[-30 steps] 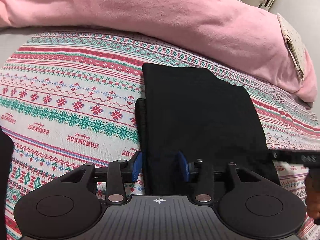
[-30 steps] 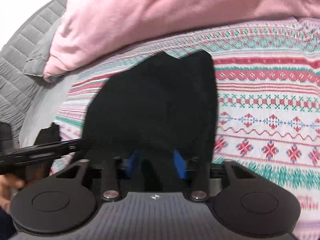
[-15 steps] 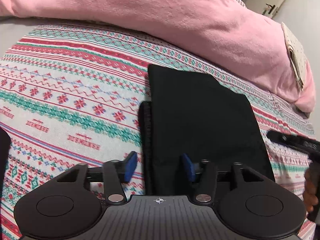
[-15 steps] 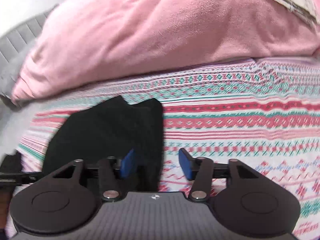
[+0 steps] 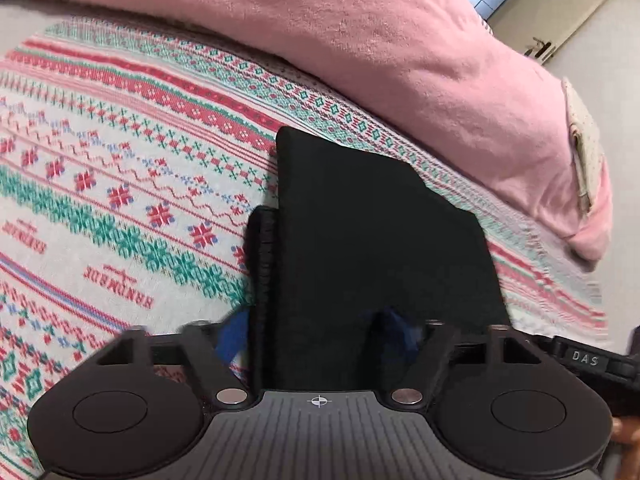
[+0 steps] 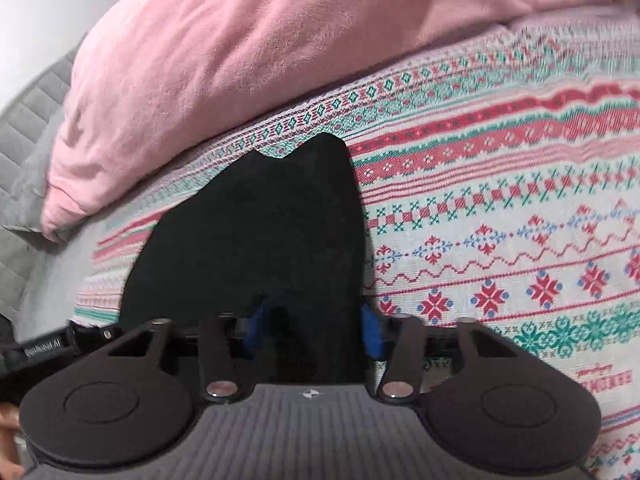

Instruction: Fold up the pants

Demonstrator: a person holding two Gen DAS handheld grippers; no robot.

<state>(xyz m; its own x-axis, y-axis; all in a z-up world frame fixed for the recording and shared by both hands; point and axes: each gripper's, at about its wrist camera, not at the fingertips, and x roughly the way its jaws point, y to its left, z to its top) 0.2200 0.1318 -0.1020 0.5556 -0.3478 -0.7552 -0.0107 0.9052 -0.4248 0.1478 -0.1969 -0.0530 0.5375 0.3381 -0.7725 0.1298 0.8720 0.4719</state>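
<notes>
The black pants lie folded into a narrow stack on the patterned bedspread, with a ribbed waistband edge showing on the left. My left gripper straddles the near left edge of the stack. Its blue pads stand apart, the left one just off the cloth. In the right wrist view the pants run away from me towards the pink blanket. My right gripper is at their near right edge, its jaws closing, and black cloth fills the gap from pad to pad.
A thick pink blanket is heaped along the far side of the bed, also seen as the pink blanket. A cream patterned cloth lies on its right end. A grey quilted surface borders the bed at left. Bedspread stretches to the right.
My left jaws have spread wider around the pants' edge. My right gripper opened and swung right, partly off the pants, then came back over their right edge and narrowed on the cloth.
</notes>
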